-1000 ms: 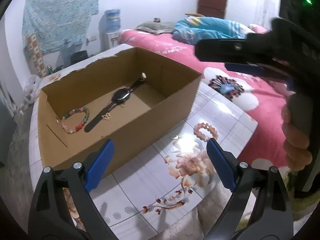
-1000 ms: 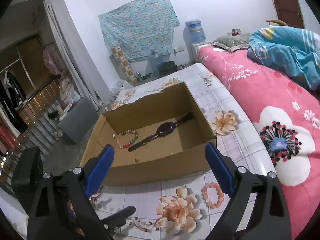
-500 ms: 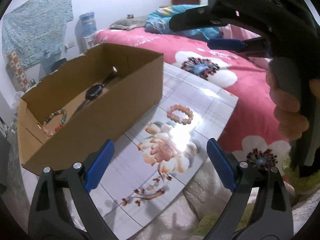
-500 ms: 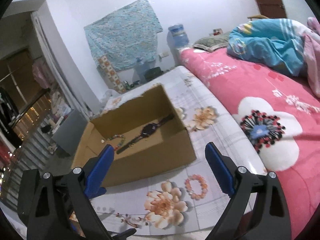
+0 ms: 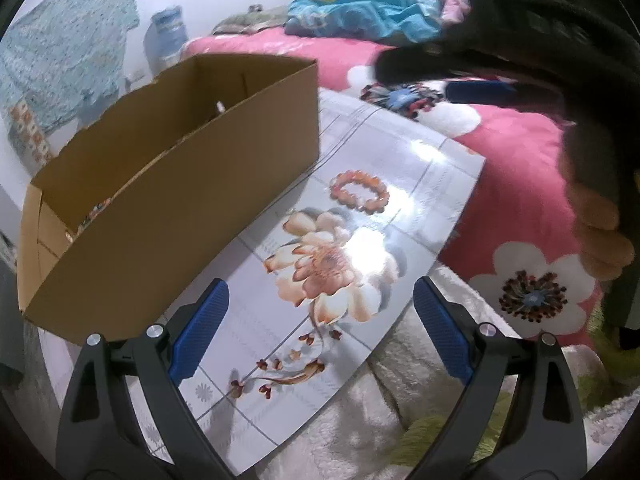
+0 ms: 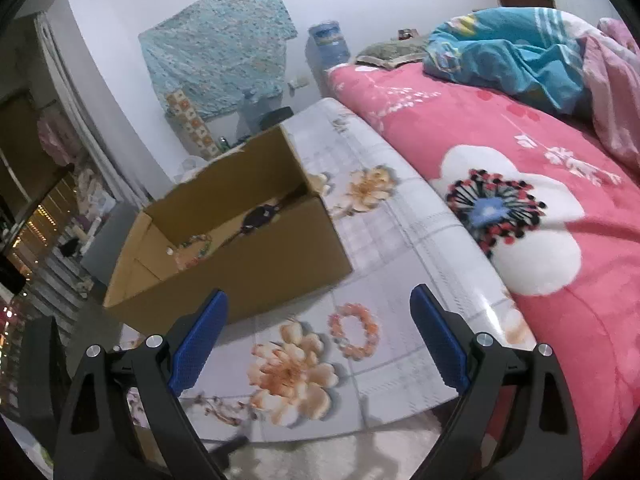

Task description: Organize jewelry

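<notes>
Left wrist view: the left gripper (image 5: 318, 330) has its blue pads spread wide with nothing between them, held above a glossy floral tabletop (image 5: 436, 160). A pink bead bracelet (image 5: 359, 192) lies flat on that tabletop, ahead of the gripper and slightly right of its centre line, well clear of both fingertips. It sits just beyond a large printed flower, between the cardboard box (image 5: 192, 200) on the left and the table edge on the right. The box is open at the top; from this low angle only a sliver of its contents shows. At the right edge a hand (image 5: 600, 228) grips the dark, blurred body of the other tool.

From the right wrist view, the right gripper (image 6: 318, 330) is likewise spread apart and empty. The pink bead bracelet (image 6: 353, 330) lies between the two blue pads as seen from this camera, a little nearer the right pad, resting on the tabletop (image 6: 400, 236) and touching neither finger. The cardboard box (image 6: 248, 272) stands to the bracelet's upper left; inside it lie a black watch (image 6: 260, 216) and a multicoloured bead bracelet (image 6: 196, 246). A pink flowered bedspread (image 6: 520, 208) lies just beside the table on the right.
</notes>
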Demonstrator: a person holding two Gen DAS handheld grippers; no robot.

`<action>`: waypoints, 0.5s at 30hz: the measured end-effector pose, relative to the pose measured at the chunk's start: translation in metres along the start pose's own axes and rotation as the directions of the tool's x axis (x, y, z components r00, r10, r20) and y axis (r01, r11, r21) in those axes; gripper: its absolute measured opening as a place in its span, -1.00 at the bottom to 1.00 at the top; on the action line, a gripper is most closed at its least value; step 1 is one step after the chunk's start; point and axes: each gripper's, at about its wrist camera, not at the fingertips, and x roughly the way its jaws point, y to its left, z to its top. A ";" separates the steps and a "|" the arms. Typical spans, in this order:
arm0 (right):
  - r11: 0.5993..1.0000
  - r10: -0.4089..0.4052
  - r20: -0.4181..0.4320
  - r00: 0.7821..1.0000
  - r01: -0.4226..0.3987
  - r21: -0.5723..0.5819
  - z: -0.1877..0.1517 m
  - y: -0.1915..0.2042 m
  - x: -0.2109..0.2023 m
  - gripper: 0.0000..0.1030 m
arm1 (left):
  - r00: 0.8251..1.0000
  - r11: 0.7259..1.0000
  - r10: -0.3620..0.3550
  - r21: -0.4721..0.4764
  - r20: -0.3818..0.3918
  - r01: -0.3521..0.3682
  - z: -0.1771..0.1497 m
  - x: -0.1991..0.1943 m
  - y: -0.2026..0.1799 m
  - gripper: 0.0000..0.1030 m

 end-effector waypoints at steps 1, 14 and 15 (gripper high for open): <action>1.000 -0.003 0.000 1.000 0.003 0.000 -0.002 -0.002 -0.001 0.74 | 1.000 1.000 0.007 -0.011 -0.007 -0.007 -0.001 0.001 0.002 0.74; 0.999 -0.046 -0.121 0.992 0.048 0.020 -0.040 -0.034 0.018 0.74 | 0.991 0.983 0.041 -0.175 -0.128 -0.063 -0.011 0.031 0.036 0.74; 0.999 -0.047 -0.124 0.991 0.049 0.014 -0.041 -0.033 0.020 0.74 | 0.990 0.981 0.042 -0.185 -0.134 -0.067 -0.010 0.033 0.037 0.74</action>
